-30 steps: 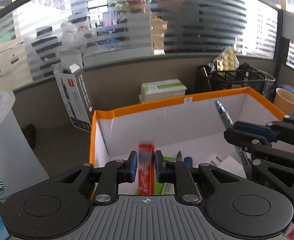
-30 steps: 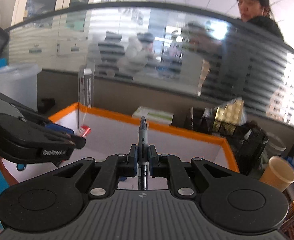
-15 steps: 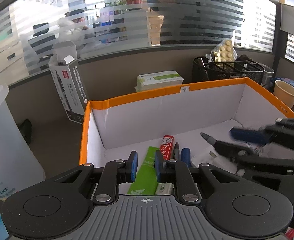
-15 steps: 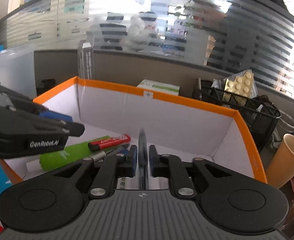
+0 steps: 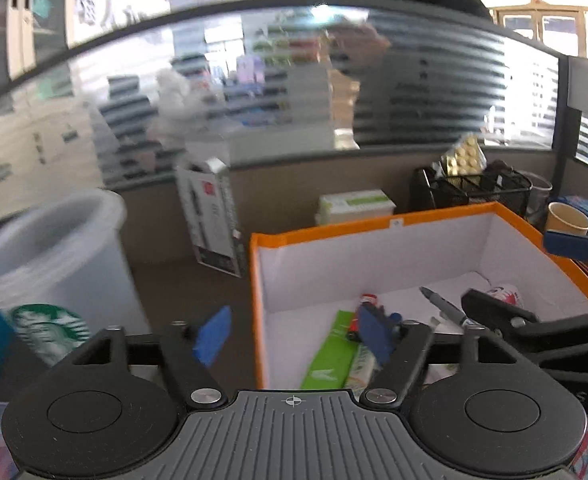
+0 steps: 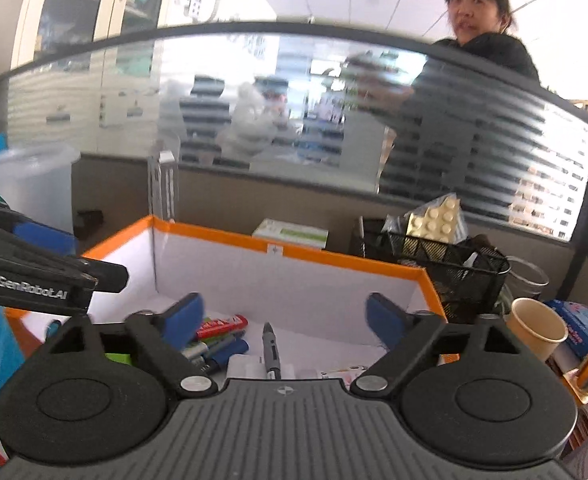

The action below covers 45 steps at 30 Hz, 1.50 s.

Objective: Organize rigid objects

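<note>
An orange-rimmed white box (image 5: 374, 226) (image 6: 334, 258) holds a green tube (image 5: 328, 354), a red tube (image 6: 222, 326) and a grey pen (image 6: 271, 350) (image 5: 442, 308) lying on its floor. My left gripper (image 5: 294, 334) is open and empty, over the box's left wall. My right gripper (image 6: 284, 318) is open and empty above the pen inside the box. The right gripper's dark finger also shows in the left wrist view (image 5: 494, 312).
A Starbucks plastic cup (image 5: 50, 264) stands left of the box. A tall carton (image 5: 214, 224) and a green-white box (image 5: 356, 206) stand behind it. A black mesh organiser (image 6: 442, 264) and a paper cup (image 6: 536, 328) are on the right.
Both grippers opened wide. The red tube left my left gripper and the pen left my right gripper; both now lie in the box. The left gripper shifted left.
</note>
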{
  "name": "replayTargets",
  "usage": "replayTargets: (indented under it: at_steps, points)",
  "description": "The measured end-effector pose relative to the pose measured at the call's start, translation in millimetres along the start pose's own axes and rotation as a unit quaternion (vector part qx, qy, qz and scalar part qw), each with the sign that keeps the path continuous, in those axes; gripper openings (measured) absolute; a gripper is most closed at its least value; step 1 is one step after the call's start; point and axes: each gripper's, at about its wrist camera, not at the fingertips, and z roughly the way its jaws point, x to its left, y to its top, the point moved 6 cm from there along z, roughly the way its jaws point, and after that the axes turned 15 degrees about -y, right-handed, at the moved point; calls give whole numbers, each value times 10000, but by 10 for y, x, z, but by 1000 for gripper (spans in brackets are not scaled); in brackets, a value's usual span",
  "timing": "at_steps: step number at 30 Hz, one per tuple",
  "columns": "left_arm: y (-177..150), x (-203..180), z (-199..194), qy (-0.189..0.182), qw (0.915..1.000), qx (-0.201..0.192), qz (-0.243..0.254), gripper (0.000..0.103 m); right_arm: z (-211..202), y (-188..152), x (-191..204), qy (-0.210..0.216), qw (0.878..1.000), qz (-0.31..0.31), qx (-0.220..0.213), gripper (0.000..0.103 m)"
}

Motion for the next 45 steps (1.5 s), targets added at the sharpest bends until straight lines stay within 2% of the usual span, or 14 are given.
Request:
replayTargets:
  at_steps: [2,3,5,9,15,23,30,45]
  points:
    - [-22,16,-148,45,9999,-122,2,84,-120,10,44,21,9999,-12,-115,103]
    - [-41,32,-229,74,9998,-197,-18,92,-192,10,65,44,9999,-21,-163,103]
    - [-83,77,-388,181,9992,-343,-50,98,-307,-1,135,87,9998,-54,-182,103]
    - [-247,239,-640,441,9978,-461,-172,103,-593,-77,354,279,9990,-216,-278,103]
    - [-570,600,-836,770,9945,-362,-612,103,-937,-238,767,663,9961,-445,-373,103]
    - [-867,894,-1055,933,9913,-264,-886,103,-1117,-412,1145,684,9942,-792,-227,103]
    - [-946,1020,-1149,1083,9894,-288,-919,103,-1188,-439,1291,683,9938,-859,-194,103]
    - [-991,1127,-1223,1125,9882,-344,-982,103,-1235,-461,1427,688,9925,-994,-173,103]
